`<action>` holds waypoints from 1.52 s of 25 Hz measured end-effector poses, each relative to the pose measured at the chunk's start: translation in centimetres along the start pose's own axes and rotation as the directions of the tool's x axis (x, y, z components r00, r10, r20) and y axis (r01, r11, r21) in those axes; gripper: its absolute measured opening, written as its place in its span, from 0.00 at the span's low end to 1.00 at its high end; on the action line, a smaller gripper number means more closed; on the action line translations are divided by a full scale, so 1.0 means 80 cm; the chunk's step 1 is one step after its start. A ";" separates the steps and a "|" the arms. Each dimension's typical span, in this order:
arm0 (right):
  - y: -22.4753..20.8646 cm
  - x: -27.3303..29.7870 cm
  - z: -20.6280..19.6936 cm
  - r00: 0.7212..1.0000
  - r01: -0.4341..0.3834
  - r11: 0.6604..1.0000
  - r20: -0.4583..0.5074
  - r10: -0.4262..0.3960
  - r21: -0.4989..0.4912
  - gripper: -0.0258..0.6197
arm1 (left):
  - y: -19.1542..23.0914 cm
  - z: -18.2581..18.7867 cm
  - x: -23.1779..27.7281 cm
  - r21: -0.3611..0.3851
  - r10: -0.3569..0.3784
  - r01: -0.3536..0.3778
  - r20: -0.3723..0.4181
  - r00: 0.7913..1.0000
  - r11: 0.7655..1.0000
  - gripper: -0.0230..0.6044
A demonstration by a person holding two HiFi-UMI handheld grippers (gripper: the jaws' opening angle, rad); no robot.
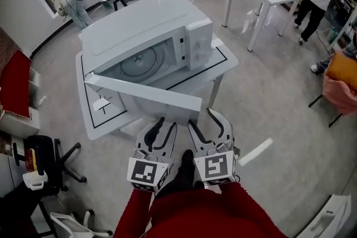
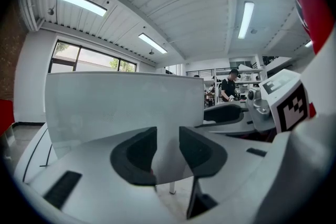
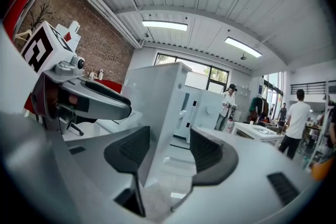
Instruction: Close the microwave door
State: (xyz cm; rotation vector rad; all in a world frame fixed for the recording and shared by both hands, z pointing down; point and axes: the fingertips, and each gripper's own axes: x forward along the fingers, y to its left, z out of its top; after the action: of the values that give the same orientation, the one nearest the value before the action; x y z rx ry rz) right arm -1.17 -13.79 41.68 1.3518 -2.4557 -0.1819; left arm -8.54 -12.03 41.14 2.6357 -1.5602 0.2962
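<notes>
Since the microwave (image 1: 148, 30) sits on the white table (image 1: 223, 61) with its mouth toward me, its door (image 1: 145, 93) stands open, hinged at the left and swung out to the near side. Its long axis runs left to right just beyond both tools. I have the left gripper (image 1: 166, 123) with its jaws spread apart and nothing clamped. In the left gripper view the door's outer face fills the space ahead of them. The right gripper (image 1: 201, 117) is likewise parted and grips nothing. The right gripper view shows the door's free upright edge lined up between its jaws, unpinched, with the control panel farther off. Both tools lie on the near side of the door, where a push toward the far side has to start. I judge the right gripper better placed, being nearest the free end and away from the hinge, while the left faces the middle of the panel. Whether either pad touches the door I cannot tell.
</notes>
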 end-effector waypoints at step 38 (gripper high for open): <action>-0.085 0.144 -0.008 0.998 0.028 0.998 -0.055 -0.024 0.059 0.40 | 0.071 0.027 0.134 -0.111 0.107 -0.106 0.002 0.994 0.988 0.24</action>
State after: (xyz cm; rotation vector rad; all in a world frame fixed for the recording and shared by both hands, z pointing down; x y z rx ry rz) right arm -1.22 -27.09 43.05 1.3954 -2.4174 -0.0768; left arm -8.21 -24.35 40.93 2.4791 -1.6725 0.1989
